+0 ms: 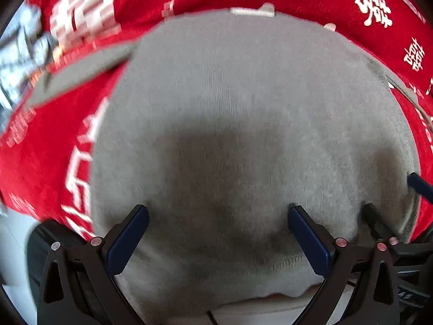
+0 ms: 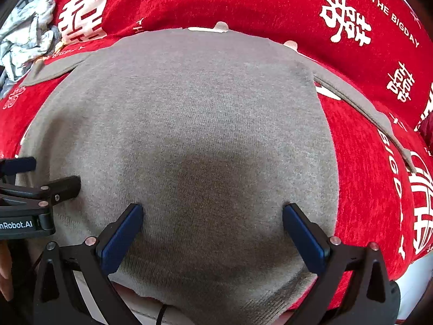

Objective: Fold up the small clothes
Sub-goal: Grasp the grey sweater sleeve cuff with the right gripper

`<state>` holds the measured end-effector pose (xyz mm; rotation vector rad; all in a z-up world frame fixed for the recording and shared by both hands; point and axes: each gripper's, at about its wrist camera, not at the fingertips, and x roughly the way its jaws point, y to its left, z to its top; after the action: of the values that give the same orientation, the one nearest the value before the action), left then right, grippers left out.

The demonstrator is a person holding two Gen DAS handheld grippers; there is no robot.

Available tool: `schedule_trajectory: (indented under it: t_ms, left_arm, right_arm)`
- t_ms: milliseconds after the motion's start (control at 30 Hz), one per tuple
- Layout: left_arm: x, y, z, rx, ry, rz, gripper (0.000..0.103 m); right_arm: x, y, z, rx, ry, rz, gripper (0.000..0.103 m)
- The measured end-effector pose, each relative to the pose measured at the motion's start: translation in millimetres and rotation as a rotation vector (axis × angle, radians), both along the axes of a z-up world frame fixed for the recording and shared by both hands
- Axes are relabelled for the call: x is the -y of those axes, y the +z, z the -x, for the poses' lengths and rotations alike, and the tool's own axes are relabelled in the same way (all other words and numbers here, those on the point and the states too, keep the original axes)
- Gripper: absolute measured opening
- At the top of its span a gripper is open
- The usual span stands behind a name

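On surface: red plush blanket with white characters (image 2: 243, 2), crumpled pale printed cloth (image 2: 24, 35) at far left.
Garment: grey knit sweater (image 2: 189, 113) flat, hem nearest, neck away, sleeves spread sideways.
Tongs: left gripper (image 1: 217, 216) and right gripper (image 2: 212, 214) both spread wide, gripping nothing.

Left gripper (image 2: 40, 178) crowds sweater (image 2: 189, 122) — right open.

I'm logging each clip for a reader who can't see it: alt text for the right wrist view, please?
A grey knit top lies spread flat on a red blanket printed with white characters. The right hand-held gripper hangs open above its lower half, and the left hand-held gripper enters from the left edge. A crumpled pale garment sits far left.
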<state>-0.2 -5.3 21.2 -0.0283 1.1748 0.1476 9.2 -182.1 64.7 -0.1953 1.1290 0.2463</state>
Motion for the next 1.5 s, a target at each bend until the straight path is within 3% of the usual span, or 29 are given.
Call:
schedule_trajectory:
  t_ms: [100,333,600,967,1333,1500]
  left_arm:
    - [6.1,18.3,-1.4,0.064,-0.017,-0.035,0.103]
    - [9.5,53.7,-12.7,0.151,-0.021,0.007,0.103]
    - [46.5,57.9,-60.4,0.125,-0.053,0.036,0.103]
    - [100.3,58.1,-109.5,0.111,-0.125,-0.007,0.103]
    - [139.2,43.2,-189.5,0.033,-0.122,0.003,0.103]
    - [165.0,29.0,-231.3,-0.001,-0.149,0.008,0.103]
  right_arm:
    - [9.1,17.0,0.9,0.061,-0.021,-0.037,0.103]
    - [52.3,47.2,-16.9,0.114,-0.126,-0.156,0.103]
    - [115.0,45.7,-45.9,0.106,-0.265,-0.175,0.103]
    - [200.7,38.7,-76.8,0.096,-0.472,-0.232,0.103]
    - [332.3,-11.4,-131.9,0.005,-0.782,-0.384,0.102]
    - [359.0,-32.4,-162.9,-0.021,-0.821,-0.36,0.091]
